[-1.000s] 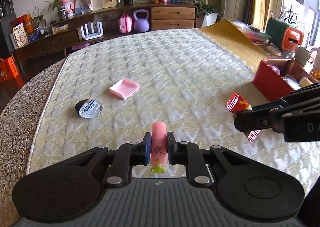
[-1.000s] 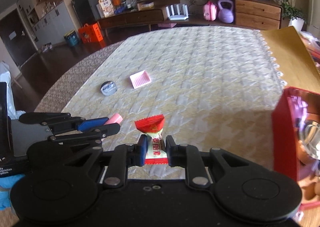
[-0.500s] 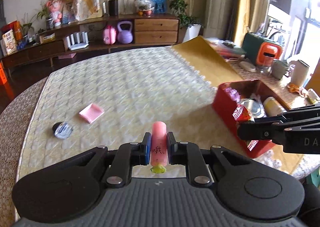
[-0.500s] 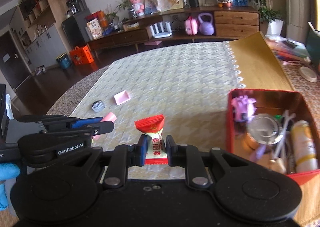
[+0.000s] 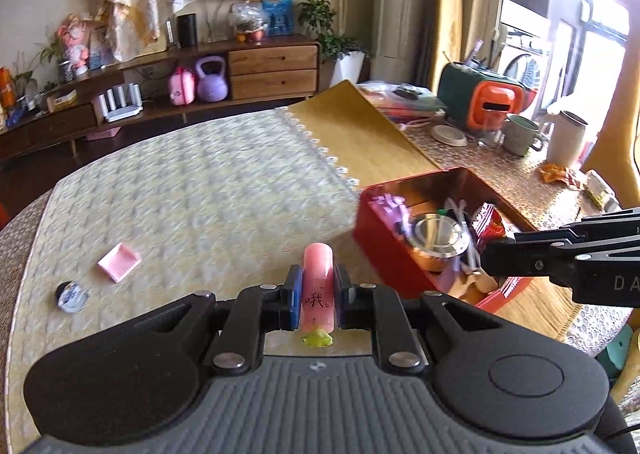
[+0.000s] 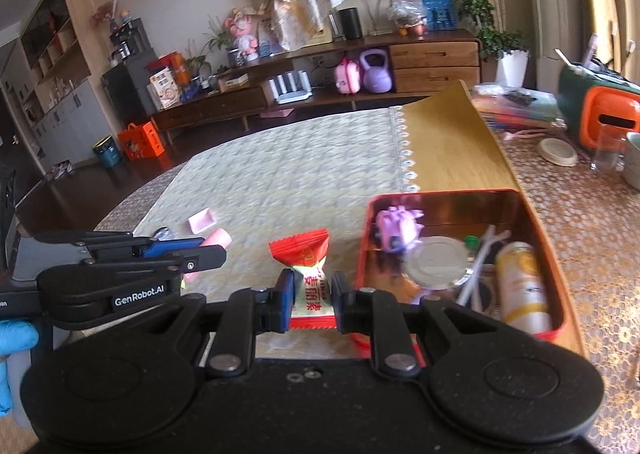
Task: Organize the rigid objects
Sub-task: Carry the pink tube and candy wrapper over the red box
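Red metal box (image 6: 538,214) with shiny walls now sits close in front of both cameras, on the table (image 5: 200,182) with the pale patterned cloth. A second ago it was far off to the side and only partly in view, so both hands have carried their things across the table toward it. The left hand-held gripper (image 5: 317,294) is closed tight on a pink round stick (image 5: 318,278) with a little green end, just as it was before. The right hand-held gripper (image 6: 311,304) is closed on a sweet in a red and white wrapper (image 6: 306,266), and that grip has not changed either. In the left view the sweet now hangs over the open box, while the pink stick is still beside the box, not over it. Inside the box lie a purple toy (image 6: 396,228), a round silver lid (image 6: 438,262) and a small yellow can (image 6: 520,286). A flat pink tray (image 5: 119,262) and a small round dark tin (image 5: 72,296) still rest on the cloth, well apart from the box. I think the sweet is ready to drop in first, then the stick, and those two things come after.
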A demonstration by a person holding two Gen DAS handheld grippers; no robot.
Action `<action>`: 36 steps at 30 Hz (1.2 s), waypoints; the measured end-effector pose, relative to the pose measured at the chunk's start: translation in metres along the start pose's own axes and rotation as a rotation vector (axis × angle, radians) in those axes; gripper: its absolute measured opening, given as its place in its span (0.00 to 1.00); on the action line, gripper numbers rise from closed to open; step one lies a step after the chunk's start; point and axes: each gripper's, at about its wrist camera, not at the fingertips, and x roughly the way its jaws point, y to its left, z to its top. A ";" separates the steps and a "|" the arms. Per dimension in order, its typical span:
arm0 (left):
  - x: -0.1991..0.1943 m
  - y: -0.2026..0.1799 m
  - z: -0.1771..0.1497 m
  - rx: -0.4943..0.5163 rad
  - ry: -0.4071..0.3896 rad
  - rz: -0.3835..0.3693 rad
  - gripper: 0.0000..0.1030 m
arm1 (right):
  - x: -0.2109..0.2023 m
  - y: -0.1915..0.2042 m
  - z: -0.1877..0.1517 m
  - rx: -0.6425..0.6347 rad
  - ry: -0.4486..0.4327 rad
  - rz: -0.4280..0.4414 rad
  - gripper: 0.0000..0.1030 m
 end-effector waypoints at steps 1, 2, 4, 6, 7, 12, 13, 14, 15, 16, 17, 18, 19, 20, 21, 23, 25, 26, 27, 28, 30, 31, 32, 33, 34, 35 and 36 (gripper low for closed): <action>0.002 -0.005 0.002 0.008 0.001 -0.005 0.15 | -0.002 -0.005 -0.001 0.005 -0.002 -0.006 0.18; 0.005 -0.010 0.004 0.014 0.001 -0.010 0.15 | -0.003 -0.011 -0.001 0.010 -0.002 -0.012 0.18; 0.009 -0.019 0.007 0.022 0.002 -0.018 0.15 | -0.006 -0.021 -0.002 0.021 -0.004 -0.025 0.18; 0.016 -0.027 0.010 0.028 0.008 -0.027 0.15 | -0.008 -0.032 -0.003 0.035 -0.004 -0.036 0.18; 0.018 -0.030 0.011 0.030 0.011 -0.030 0.15 | -0.009 -0.036 -0.005 0.040 -0.004 -0.043 0.18; 0.036 -0.047 0.019 0.051 0.031 -0.047 0.15 | -0.009 -0.057 -0.010 0.050 -0.003 -0.076 0.18; 0.040 -0.050 0.020 0.057 0.034 -0.049 0.15 | -0.009 -0.061 -0.012 0.056 -0.003 -0.081 0.18; 0.044 -0.054 0.022 0.063 0.037 -0.052 0.15 | -0.009 -0.065 -0.013 0.063 -0.001 -0.083 0.18; 0.049 -0.058 0.025 0.070 0.041 -0.057 0.15 | -0.007 -0.069 -0.014 0.068 0.001 -0.087 0.18; 0.054 -0.062 0.028 0.075 0.044 -0.061 0.15 | -0.006 -0.073 -0.015 0.072 0.003 -0.091 0.18; 0.058 -0.065 0.030 0.079 0.047 -0.063 0.15 | -0.005 -0.077 -0.016 0.075 0.005 -0.094 0.18; 0.064 -0.068 0.034 0.082 0.053 -0.068 0.15 | -0.004 -0.080 -0.017 0.076 0.007 -0.098 0.18; 0.069 -0.071 0.037 0.083 0.057 -0.074 0.15 | -0.004 -0.081 -0.018 0.078 0.010 -0.102 0.18; 0.075 -0.074 0.040 0.086 0.062 -0.079 0.15 | -0.003 -0.083 -0.020 0.080 0.012 -0.105 0.18; 0.080 -0.077 0.043 0.091 0.065 -0.080 0.15 | -0.002 -0.086 -0.020 0.082 0.014 -0.107 0.18; 0.090 -0.083 0.048 0.100 0.071 -0.082 0.15 | 0.001 -0.092 -0.021 0.083 0.020 -0.116 0.18; 0.101 -0.087 0.053 0.106 0.080 -0.087 0.15 | 0.004 -0.097 -0.022 0.088 0.028 -0.119 0.18; 0.106 -0.090 0.054 0.110 0.085 -0.088 0.15 | 0.005 -0.099 -0.022 0.089 0.033 -0.123 0.18; 0.112 -0.093 0.056 0.114 0.090 -0.090 0.15 | 0.007 -0.100 -0.022 0.087 0.038 -0.128 0.18; 0.118 -0.096 0.059 0.117 0.095 -0.092 0.15 | 0.009 -0.101 -0.022 0.084 0.043 -0.132 0.18; 0.129 -0.100 0.064 0.115 0.105 -0.100 0.15 | 0.013 -0.101 -0.022 0.078 0.062 -0.157 0.18; 0.135 -0.101 0.066 0.111 0.112 -0.108 0.15 | 0.016 -0.100 -0.022 0.074 0.067 -0.160 0.18; 0.141 -0.103 0.069 0.107 0.119 -0.115 0.15 | 0.018 -0.100 -0.021 0.072 0.074 -0.161 0.18; 0.148 -0.105 0.072 0.107 0.126 -0.117 0.15 | 0.021 -0.100 -0.021 0.071 0.080 -0.164 0.18; 0.153 -0.107 0.074 0.107 0.132 -0.117 0.15 | 0.024 -0.099 -0.021 0.068 0.085 -0.167 0.18; 0.159 -0.108 0.077 0.108 0.139 -0.121 0.15 | 0.027 -0.100 -0.021 0.065 0.089 -0.168 0.18; 0.164 -0.110 0.079 0.109 0.143 -0.123 0.15 | 0.029 -0.100 -0.021 0.067 0.093 -0.169 0.18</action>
